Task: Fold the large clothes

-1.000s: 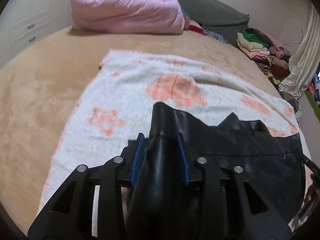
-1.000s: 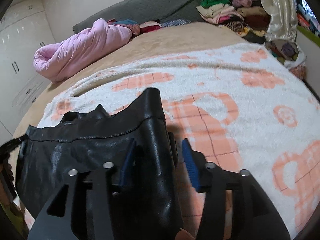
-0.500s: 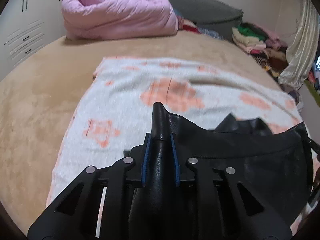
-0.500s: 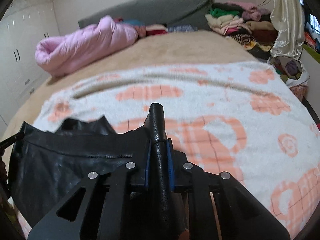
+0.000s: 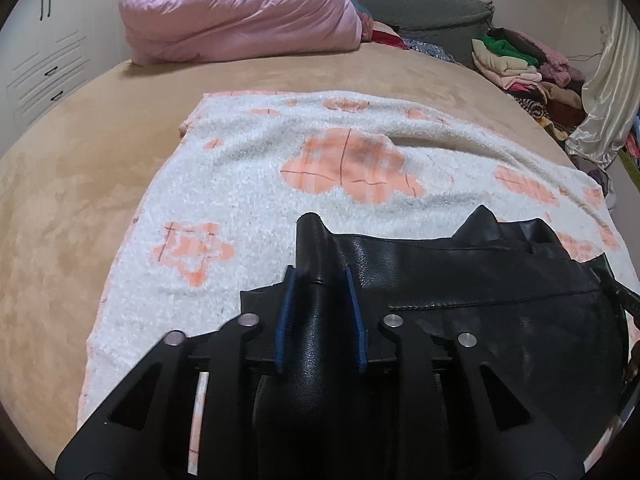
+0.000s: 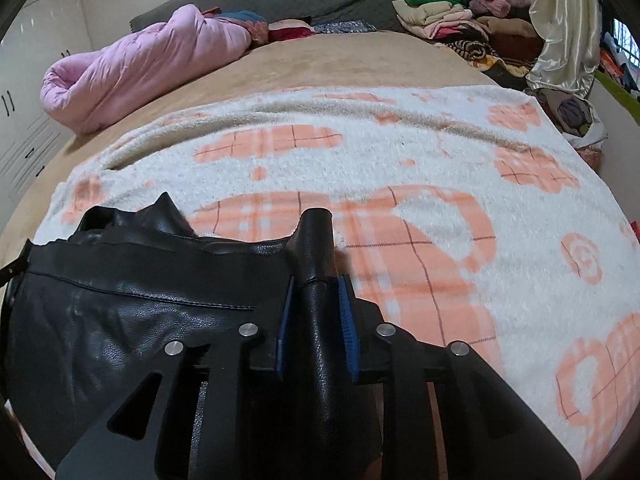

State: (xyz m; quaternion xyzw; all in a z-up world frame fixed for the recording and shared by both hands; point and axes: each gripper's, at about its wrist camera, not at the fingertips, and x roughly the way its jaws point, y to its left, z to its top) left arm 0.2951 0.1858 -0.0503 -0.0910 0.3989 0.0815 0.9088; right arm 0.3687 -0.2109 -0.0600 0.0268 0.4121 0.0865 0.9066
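Two wrist views of one moment. A black, glossy leather-look garment (image 5: 480, 320) lies at the near edge of a white fleece blanket with orange plaid flower and star shapes (image 5: 248, 200), which is spread over a tan bed cover (image 5: 80, 160). The garment's stitched top edge — its long axis — runs left to right across the scene, between the two tools.

The left gripper (image 5: 319, 316) straddles a bunched ridge of leather at the garment's left end; the right gripper (image 6: 316, 320) straddles a matching ridge at its right end. In both views the ridge rises straight ahead between the blue pads and pokes out past their tips. Both pairs of jaws are narrowly parted and opening. The right pads look to touch the ridge on either side; at the left, a slight gap shows beside one pad, so that grip appears looser.

Each hand is nearest its own corner, with open blanket lying far of the edge — the likely room for laying the garment flat. A rolled pink quilt (image 5: 240, 12) sits well apart at the far left.
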